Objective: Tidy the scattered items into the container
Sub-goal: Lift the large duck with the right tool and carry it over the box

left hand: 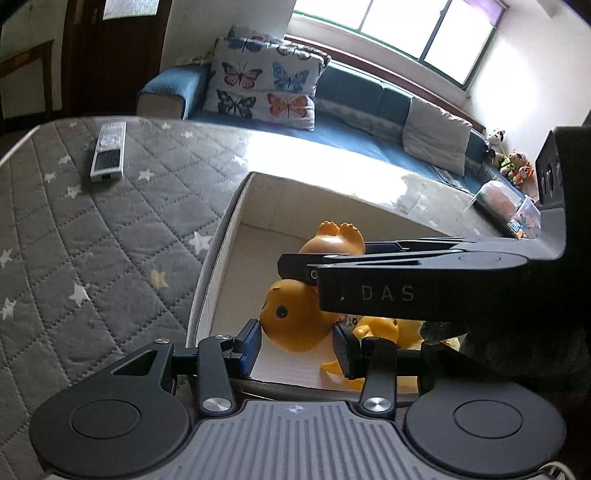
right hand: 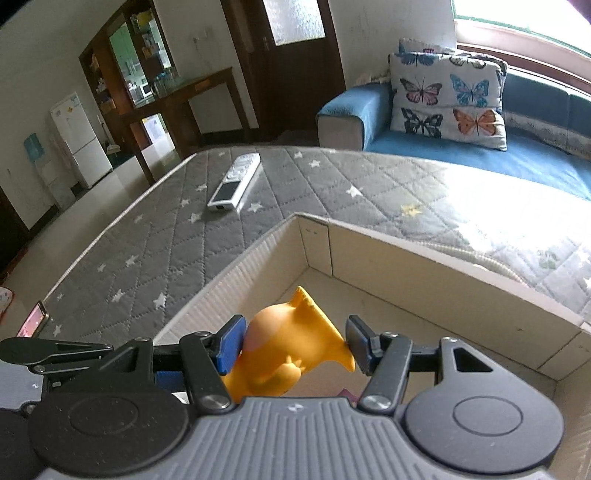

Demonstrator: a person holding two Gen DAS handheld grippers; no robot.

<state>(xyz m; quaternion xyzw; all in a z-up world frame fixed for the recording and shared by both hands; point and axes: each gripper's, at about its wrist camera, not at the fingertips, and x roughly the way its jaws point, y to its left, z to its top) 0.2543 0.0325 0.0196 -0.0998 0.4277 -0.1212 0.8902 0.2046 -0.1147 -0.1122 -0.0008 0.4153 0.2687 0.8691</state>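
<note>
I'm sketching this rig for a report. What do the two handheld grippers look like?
Both match: the left gripper and right gripper have black linkage arms with silver screws, round black discs, a ribbed grey body and blue-faced pads. "DAS" is printed on the right one's side.

Blue sofa (right hand: 480,155), bright window (left hand: 424,33), dark door (right hand: 295,55)

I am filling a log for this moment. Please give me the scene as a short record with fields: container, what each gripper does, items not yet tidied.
container: open beige cardboard box on grey quilted star-pattern table cover
right gripper: shut on orange rubber duck toy, held over the box
left gripper: fingers on both sides of the duck's head, contact not clear
inside box: yellow toy, partly hidden
still outside: silver remote control on the cover
background: blue sofa, butterfly-print cushion
</note>
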